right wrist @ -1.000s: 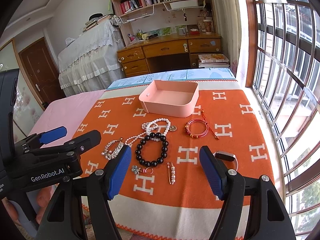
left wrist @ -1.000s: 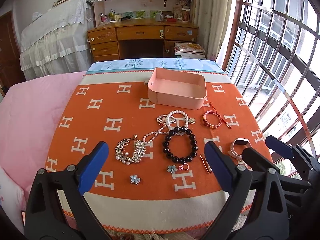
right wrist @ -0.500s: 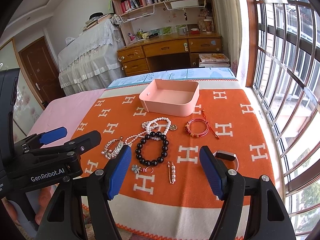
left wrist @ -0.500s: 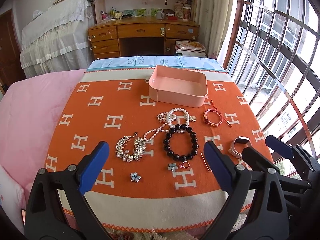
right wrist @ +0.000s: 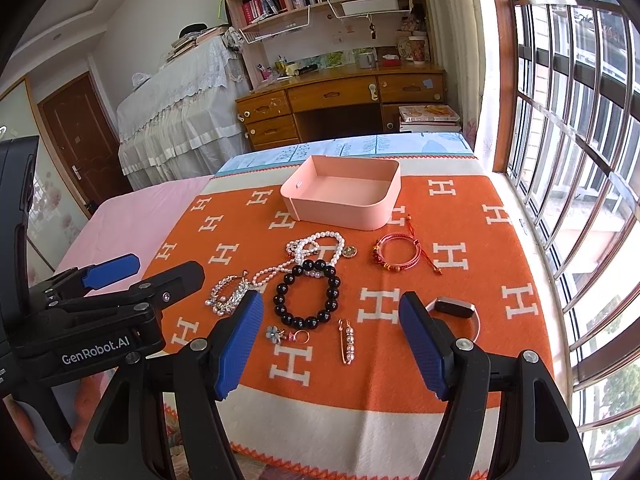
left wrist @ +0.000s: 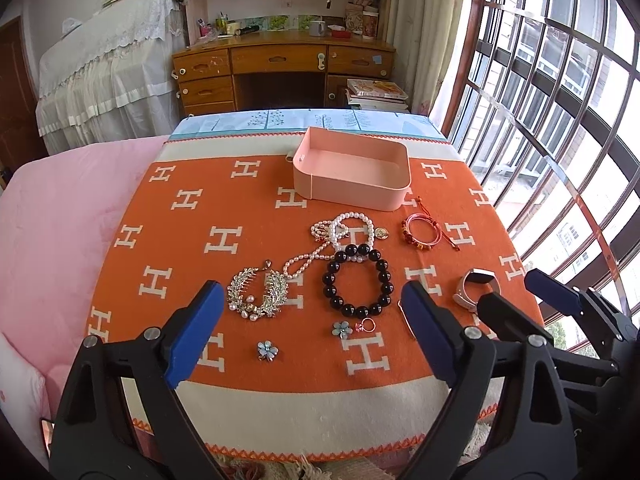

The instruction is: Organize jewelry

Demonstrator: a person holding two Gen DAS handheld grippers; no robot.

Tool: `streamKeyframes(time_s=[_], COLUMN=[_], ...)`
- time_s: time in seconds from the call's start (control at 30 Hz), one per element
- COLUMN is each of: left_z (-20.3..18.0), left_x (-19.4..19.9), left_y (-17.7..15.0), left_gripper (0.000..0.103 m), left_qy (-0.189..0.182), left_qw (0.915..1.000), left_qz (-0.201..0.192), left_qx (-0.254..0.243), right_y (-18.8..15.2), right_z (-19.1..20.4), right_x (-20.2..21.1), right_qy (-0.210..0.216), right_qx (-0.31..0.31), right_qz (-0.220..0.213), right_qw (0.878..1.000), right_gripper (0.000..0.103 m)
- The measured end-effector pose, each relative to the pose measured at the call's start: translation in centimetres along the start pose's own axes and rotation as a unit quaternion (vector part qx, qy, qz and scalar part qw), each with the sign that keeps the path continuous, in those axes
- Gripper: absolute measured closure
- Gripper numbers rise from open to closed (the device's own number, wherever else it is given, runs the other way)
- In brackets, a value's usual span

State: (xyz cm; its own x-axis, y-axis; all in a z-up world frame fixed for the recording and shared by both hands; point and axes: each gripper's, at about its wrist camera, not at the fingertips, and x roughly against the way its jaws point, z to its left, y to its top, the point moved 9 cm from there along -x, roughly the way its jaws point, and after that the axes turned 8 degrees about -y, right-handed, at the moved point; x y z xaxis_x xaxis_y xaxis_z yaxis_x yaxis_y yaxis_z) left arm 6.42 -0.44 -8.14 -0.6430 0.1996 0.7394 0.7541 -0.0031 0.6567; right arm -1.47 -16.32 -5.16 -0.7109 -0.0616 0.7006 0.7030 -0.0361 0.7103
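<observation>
An empty pink tray point(left wrist: 394, 194) point(right wrist: 376, 216) sits at the far side of an orange blanket. In front of it lie a black bead bracelet point(left wrist: 357, 282) point(right wrist: 306, 294), a pearl necklace point(left wrist: 347, 228) point(right wrist: 316, 244), a red cord bracelet point(left wrist: 422, 231) point(right wrist: 398, 254), a silver hair comb point(left wrist: 258, 292) point(right wrist: 225, 298), a pearl pin point(right wrist: 347, 340), a ring point(left wrist: 367, 325) point(right wrist: 301, 336), two flower pieces point(left wrist: 267, 350) point(left wrist: 341, 328) and a band point(left wrist: 476, 286) point(right wrist: 454, 308). My left gripper point(left wrist: 310, 330) and right gripper point(right wrist: 331, 344) are open and empty, above the blanket's near part.
The orange blanket point(left wrist: 192, 236) point(right wrist: 472, 292) lies over a pink bed point(left wrist: 60, 208). A barred window point(left wrist: 560, 120) runs along the right. A wooden desk point(left wrist: 280, 72) and a cloth-covered piano point(left wrist: 108, 64) stand at the back.
Both grippers have stayed open and nearly still. The left wrist view has tilted slightly, so the jewelry sits a little lower in it.
</observation>
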Motion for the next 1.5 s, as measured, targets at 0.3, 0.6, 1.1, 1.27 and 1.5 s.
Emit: streamKeyframes(time_s=[0.3, 0.6, 1.1, 1.27, 1.5], left_z=[-0.1, 0.4, 7.0, 8.4, 8.7], left_x=[-0.3, -2.2, -6.2, -10.3, -18.0], left_y=[-0.4, 0.6, 10.0, 10.9, 7.8], left_gripper=[0.017, 0.020, 0.019, 0.019, 0.031], left_qy=[-0.003, -0.024, -0.043, -0.033, -0.021], left_qw=[0.9999, 0.9985, 0.9971, 0.9952, 0.9850], left_qz=[0.010, 0.050, 0.052, 0.087, 0.171], left_qx=[0.001, -0.001, 0.034, 0.028, 0.011], right_y=[-0.8, -1.1, 9.0, 9.7, 7.4], right_z=[0.3, 0.7, 0.8, 1.5, 2.6], right_x=[-0.4, -1.6, -8.8, -14.1, -22.1], right_qy=[0.003, 0.023, 0.050, 0.063, 0.055], right_qx=[-0.001, -0.006, 0.012, 0.015, 0.024], right_qz=[0.006, 0.019, 0.081, 0.144, 0.213], right_qw=[1.000, 1.000, 0.995, 0.988, 0.975], right_gripper=[0.032, 0.032, 0.046, 0.059, 0.070])
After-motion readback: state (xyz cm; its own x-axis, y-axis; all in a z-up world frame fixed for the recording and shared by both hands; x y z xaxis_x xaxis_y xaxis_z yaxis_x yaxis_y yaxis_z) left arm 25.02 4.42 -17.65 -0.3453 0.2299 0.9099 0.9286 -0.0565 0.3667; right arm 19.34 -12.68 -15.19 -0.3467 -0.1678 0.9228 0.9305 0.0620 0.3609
